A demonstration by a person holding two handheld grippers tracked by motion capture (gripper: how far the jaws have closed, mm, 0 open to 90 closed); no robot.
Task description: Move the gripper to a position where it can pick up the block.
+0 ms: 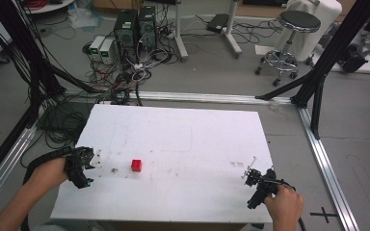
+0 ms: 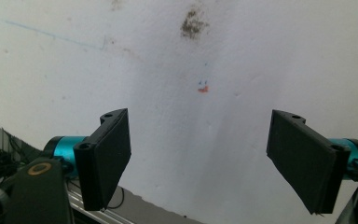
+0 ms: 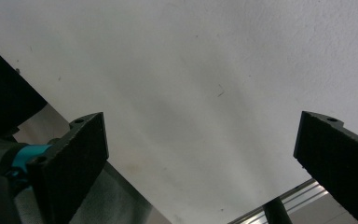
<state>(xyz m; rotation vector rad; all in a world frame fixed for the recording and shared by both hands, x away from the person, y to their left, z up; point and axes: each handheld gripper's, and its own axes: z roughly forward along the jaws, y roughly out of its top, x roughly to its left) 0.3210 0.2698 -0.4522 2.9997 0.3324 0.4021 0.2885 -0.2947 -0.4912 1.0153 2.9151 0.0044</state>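
Red cube sat alone on the white table, right of the left gripper and well apart from the right gripper. Both grippers hovered at the table's near corners, jaws spread wide, holding nothing.

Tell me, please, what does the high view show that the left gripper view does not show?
High view alone: the red cube on the white table, the right gripper near the table's right edge, both hands, and beyond the table a stool and computers on the floor.

Left gripper view alone: its jaws up close, wide apart with nothing between them, and a small red-and-blue mark on the surface.

Both share: the white table, a dark smudge on it, and the left gripper.
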